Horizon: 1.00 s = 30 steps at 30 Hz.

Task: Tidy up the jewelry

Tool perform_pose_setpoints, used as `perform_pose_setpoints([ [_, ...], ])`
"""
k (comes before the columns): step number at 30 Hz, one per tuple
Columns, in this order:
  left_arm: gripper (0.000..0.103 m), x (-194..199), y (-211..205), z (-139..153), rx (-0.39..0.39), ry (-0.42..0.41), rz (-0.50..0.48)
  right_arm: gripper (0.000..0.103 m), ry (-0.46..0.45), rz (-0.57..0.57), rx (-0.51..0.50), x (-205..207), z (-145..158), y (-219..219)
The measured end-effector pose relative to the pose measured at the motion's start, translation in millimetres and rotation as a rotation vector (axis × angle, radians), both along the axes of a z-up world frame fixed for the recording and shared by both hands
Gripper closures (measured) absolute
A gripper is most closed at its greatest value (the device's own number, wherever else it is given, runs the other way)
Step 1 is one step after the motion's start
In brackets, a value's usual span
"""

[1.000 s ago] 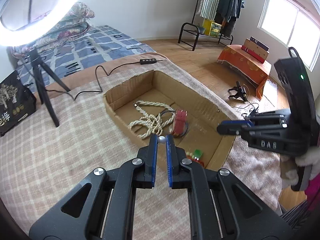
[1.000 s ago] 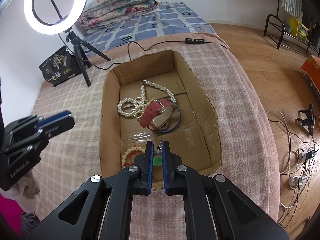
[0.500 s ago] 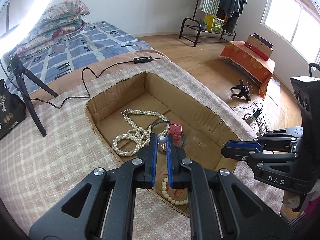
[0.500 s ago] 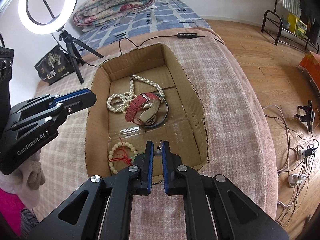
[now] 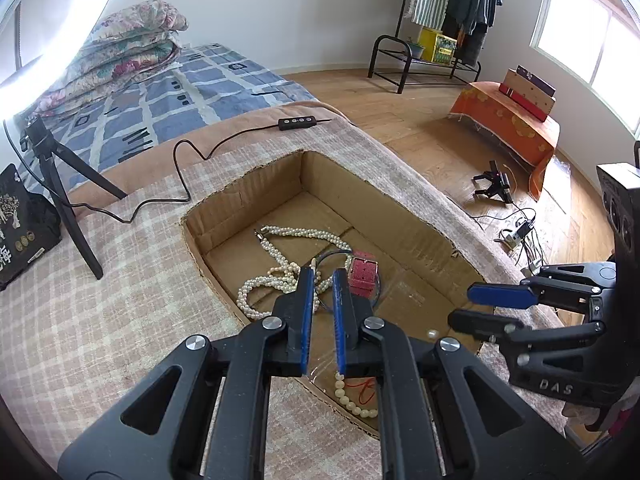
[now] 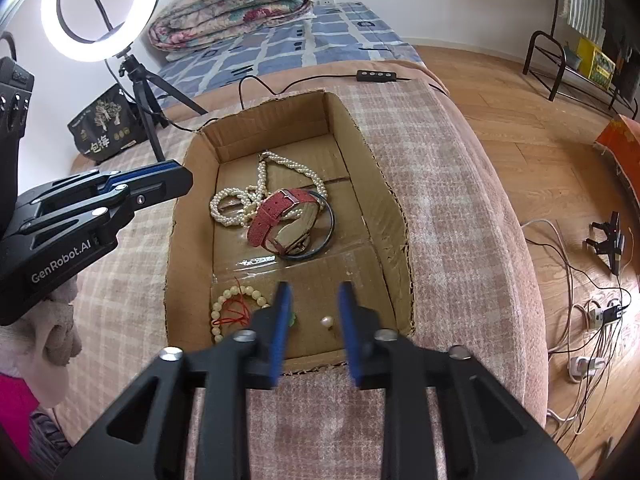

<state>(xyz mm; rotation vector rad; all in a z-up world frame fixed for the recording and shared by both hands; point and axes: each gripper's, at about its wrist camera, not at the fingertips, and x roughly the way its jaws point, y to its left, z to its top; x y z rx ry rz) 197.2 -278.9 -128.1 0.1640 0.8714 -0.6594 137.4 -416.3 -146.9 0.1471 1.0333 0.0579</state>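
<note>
Now pearl (image 6: 327,322) between right tool (image 6: 313,292) fingers.

The left tongs (image 5: 321,276) point forward and slightly down, their blue-lined fingers (image 5: 306,300) standing close together with a narrow gap between them and nothing in it. The right tongs (image 6: 313,294) are spread wide, the two blue pads (image 6: 282,304) well apart and empty, blurred in their own view. Seen from the left wrist, the right tongs (image 5: 476,310) reach in from the right, one finger above the other. Seen from the right wrist, the left tongs (image 6: 176,178) enter from the left, nearly level.
</note>
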Motion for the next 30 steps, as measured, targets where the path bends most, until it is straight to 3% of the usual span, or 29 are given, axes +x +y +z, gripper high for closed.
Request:
perform_pose_setpoints([
  [1,0.083,0,1,1,0.000,-0.004,0.002,0.064,-0.005,0.001,-0.004,0,1,1],
  [3,0.051,0,2,3,-0.004,-0.017,0.016,0.062,-0.010,0.005,-0.009,0,2,1],
  [4,0.048,0,3,4,-0.008,-0.022,0.023,0.060,-0.010,0.006,-0.013,1,2,2],
  [7,0.046,2,4,6,-0.012,-0.021,0.035,0.046,-0.017,0.006,-0.026,1,3,4],
  [13,0.041,3,9,9,-0.004,-0.016,0.061,0.040,-0.019,-0.005,-0.057,0,4,6],
  [30,0.040,-30,48,54,-0.034,-0.093,0.089,0.038,-0.105,-0.095,-0.129,-23,45,14],
])
